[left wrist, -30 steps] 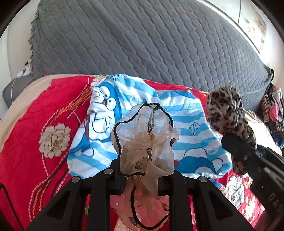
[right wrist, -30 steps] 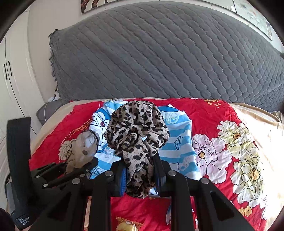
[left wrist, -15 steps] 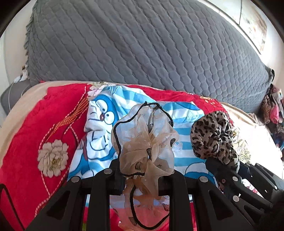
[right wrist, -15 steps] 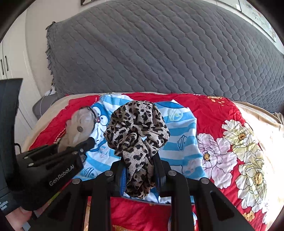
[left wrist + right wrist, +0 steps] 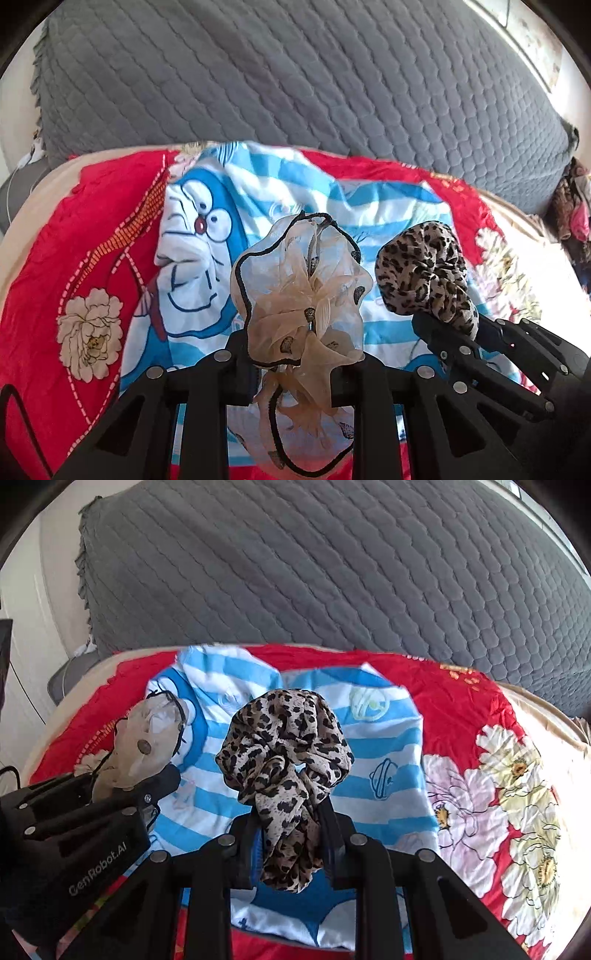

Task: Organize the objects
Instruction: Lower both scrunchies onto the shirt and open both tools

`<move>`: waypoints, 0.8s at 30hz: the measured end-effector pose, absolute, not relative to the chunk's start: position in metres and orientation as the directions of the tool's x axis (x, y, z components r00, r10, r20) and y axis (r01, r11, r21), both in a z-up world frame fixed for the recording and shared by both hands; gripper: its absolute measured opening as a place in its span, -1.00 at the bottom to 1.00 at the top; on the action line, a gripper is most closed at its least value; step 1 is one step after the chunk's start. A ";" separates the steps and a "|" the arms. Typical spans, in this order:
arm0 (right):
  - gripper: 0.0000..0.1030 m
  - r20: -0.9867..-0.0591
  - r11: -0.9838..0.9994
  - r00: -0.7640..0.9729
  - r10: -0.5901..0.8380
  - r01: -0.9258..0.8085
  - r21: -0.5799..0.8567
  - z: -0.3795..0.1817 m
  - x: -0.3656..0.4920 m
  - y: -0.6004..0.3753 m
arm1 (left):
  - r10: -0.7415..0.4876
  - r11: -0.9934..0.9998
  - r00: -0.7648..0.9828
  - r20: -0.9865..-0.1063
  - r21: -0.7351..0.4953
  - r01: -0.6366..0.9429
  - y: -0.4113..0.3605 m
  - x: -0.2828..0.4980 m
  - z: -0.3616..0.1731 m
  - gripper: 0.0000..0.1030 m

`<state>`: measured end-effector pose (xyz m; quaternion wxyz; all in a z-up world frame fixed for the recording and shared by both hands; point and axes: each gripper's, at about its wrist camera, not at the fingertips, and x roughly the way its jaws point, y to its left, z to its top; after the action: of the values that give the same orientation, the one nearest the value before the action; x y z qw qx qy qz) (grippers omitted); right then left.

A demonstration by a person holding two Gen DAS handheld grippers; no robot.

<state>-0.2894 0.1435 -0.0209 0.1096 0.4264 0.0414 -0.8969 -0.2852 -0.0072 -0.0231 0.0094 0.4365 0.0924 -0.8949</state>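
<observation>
Two tools | left point(image 5: 293, 363) pinches sheer beige scrunchie point(image 5: 299, 295) | right point(image 5: 290, 840) pinches leopard scrunchie point(image 5: 284, 746)

One readable mark — the brand on your left gripper point(image 5: 79, 834).

In your right wrist view, white lettering reads "GenRobot.AI" along the black housing of that gripper, low at the left edge of the picture. Your left wrist view gives you nothing legible; the blue-striped cartoon cloth point(image 5: 207, 240) carries a drawn face and small emblems — possibly with tiny print, but too soft to read. No numbers or signs show anywhere else.
</observation>
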 end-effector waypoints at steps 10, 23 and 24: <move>-0.51 -0.796 -0.975 -0.589 -0.143 0.222 0.011 -0.042 -0.305 0.145 | 0.043 -0.988 -0.579 -0.814 -0.121 0.098 -0.009 -0.302 -0.050 -0.49; -0.51 -0.827 -0.974 -0.543 -0.145 0.225 0.024 -0.061 -0.316 0.145 | 0.051 -0.988 -0.537 -0.842 -0.120 0.094 -0.005 -0.313 -0.074 -0.47; -0.51 -0.828 -0.974 -0.541 -0.147 0.223 0.027 -0.062 -0.316 0.145 | 0.054 -0.988 -0.539 -0.840 -0.123 0.093 -0.005 -0.312 -0.075 -0.45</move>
<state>-0.3164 0.1455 -0.0625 0.1055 0.4671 0.0408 -0.8769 -0.3124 -0.0049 -0.0745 0.0111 0.4799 0.0767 -0.8739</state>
